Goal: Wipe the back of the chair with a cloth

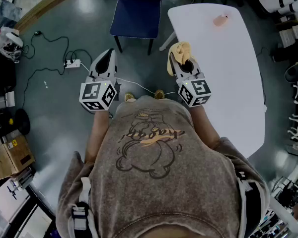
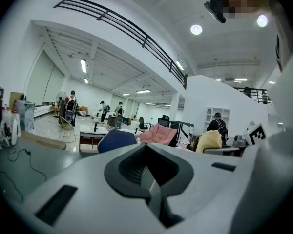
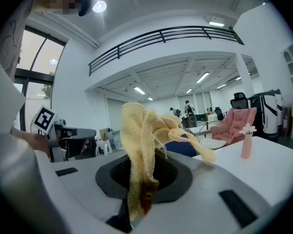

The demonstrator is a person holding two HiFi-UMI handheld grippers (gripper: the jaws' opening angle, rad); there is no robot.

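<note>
Yellow cloth [image 1: 181, 49], one, pinched in right gripper [image 1: 176, 61] jaws; left gripper [image 1: 109, 54] jaws together, empty; one blue chair [image 1: 136, 14].

Crumpled yellow cloth [image 1: 181, 50] held upright; blue chair [image 1: 137, 13] beyond

blue chair [image 1: 134, 10] 1 | table [image 1: 228, 78] 1 | cloth [image 1: 182, 50] 1 | vase [image 3: 246, 146] 1 | tongs 2: left tongs [image 1: 110, 53], right tongs [image 1: 175, 58]
</note>
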